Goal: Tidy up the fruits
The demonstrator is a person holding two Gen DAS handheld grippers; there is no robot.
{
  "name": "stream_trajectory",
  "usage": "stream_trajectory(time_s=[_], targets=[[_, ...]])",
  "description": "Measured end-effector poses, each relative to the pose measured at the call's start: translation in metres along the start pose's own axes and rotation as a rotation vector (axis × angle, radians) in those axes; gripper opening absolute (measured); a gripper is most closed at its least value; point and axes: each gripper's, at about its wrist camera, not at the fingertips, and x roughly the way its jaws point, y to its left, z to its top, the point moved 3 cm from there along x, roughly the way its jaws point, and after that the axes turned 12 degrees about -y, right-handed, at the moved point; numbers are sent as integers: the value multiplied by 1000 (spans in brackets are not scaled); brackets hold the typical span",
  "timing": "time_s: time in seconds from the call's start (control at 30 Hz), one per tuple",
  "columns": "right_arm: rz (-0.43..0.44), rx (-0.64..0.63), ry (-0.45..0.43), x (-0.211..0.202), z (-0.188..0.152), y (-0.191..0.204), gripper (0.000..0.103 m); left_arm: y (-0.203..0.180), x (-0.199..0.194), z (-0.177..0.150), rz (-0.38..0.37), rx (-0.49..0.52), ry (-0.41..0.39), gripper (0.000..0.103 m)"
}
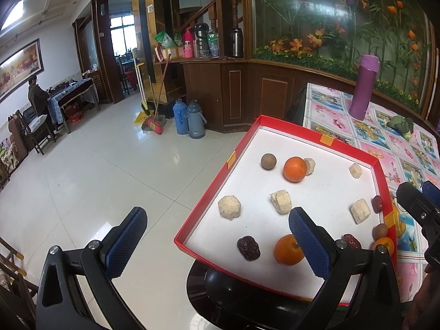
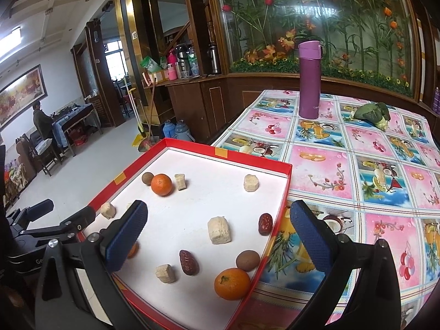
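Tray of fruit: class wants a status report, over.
Left claw open, empty. Right claw open, empty, over the tray. Oranges, dates, blocks scattered, unsorted. Nothing in the way.

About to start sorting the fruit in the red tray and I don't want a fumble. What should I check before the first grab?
1. Left gripper open and empty: ok.
2. Right gripper open and empty: ok.
3. Nearest orange unobstructed from above: ok.
4. That orange clear of the brown round fruit: not ok, they sit almost touching.
5. Red tray fully supported on the table: not ok, its left part overhangs the floor.
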Motion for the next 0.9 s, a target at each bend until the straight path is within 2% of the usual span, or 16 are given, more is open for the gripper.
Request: stream_trajectory(time_s=[0.9], targets=[[12,-11,8,-4,-5,6,103,2,6,-10,1,5,36,103]])
